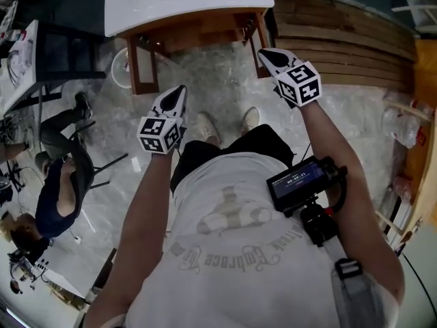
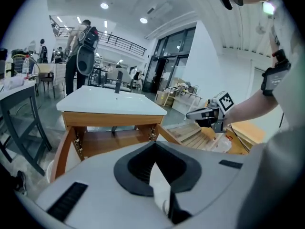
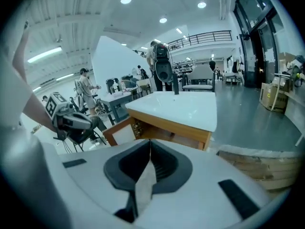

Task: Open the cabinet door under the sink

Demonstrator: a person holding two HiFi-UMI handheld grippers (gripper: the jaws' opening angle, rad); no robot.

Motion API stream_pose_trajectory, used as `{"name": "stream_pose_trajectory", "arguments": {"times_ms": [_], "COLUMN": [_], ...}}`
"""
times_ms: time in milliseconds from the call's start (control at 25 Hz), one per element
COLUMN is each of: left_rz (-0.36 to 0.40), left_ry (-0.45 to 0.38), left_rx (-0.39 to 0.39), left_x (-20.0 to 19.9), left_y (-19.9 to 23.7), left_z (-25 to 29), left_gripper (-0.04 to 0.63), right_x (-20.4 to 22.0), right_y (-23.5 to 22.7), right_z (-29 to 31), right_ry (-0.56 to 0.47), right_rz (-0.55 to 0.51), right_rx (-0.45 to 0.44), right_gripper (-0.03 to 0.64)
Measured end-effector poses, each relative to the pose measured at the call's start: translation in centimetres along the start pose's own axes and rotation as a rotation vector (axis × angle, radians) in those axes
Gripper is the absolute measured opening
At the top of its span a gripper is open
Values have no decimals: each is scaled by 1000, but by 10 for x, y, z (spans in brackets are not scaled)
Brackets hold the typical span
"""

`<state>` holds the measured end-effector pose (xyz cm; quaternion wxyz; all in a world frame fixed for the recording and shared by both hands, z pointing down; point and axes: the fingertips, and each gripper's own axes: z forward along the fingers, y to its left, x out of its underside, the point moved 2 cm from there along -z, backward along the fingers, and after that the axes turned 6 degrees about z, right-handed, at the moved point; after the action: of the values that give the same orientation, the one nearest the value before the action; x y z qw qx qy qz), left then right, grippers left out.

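The white sink top (image 1: 188, 2) sits on a wooden cabinet (image 2: 112, 123) whose two doors stand swung outward, the left door (image 1: 140, 63) and the right door (image 1: 259, 29). Inside the cabinet I see a bare wooden shelf. My left gripper (image 1: 179, 91) hangs in the air in front of the left door, shut and empty, touching nothing. My right gripper (image 1: 265, 55) floats just off the edge of the right door, also shut with nothing in it. In the left gripper view the jaws (image 2: 153, 147) meet in a line below the cabinet; in the right gripper view (image 3: 150, 142) likewise.
Wooden boards (image 1: 341, 39) lie stacked on the floor to the cabinet's right, with a clear plastic bag (image 1: 399, 125) nearby. A white round bucket (image 1: 121, 67) stands at the cabinet's left. Further left are a table (image 1: 17, 60), a dark chair and a seated person (image 1: 61, 176).
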<state>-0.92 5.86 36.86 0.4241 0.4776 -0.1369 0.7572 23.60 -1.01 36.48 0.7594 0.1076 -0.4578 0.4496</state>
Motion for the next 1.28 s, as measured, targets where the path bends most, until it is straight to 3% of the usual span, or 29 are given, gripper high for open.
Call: {"name": "stream_pose_trajectory", "arguments": {"times_ms": [240, 360, 880, 1280], "left_rz": [21, 34, 91, 100], "left_ry": [-23, -29, -103, -95], "left_rx": [40, 51, 112, 169], "left_x": [-11, -12, -34, -38], "left_y": [0, 5, 9, 8], "left_z": [-32, -46, -76, -71], "left_gripper": [11, 11, 10, 11], "right_x": [-52, -61, -44, -48], "right_y": [42, 62, 131, 136], "right_z": [-17, -24, -41, -42], "right_ry": [-192, -237, -273, -286], "right_rz": [147, 160, 159, 181], "right_rx": [-68, -78, -68, -29], "right_gripper": [15, 14, 14, 14]}}
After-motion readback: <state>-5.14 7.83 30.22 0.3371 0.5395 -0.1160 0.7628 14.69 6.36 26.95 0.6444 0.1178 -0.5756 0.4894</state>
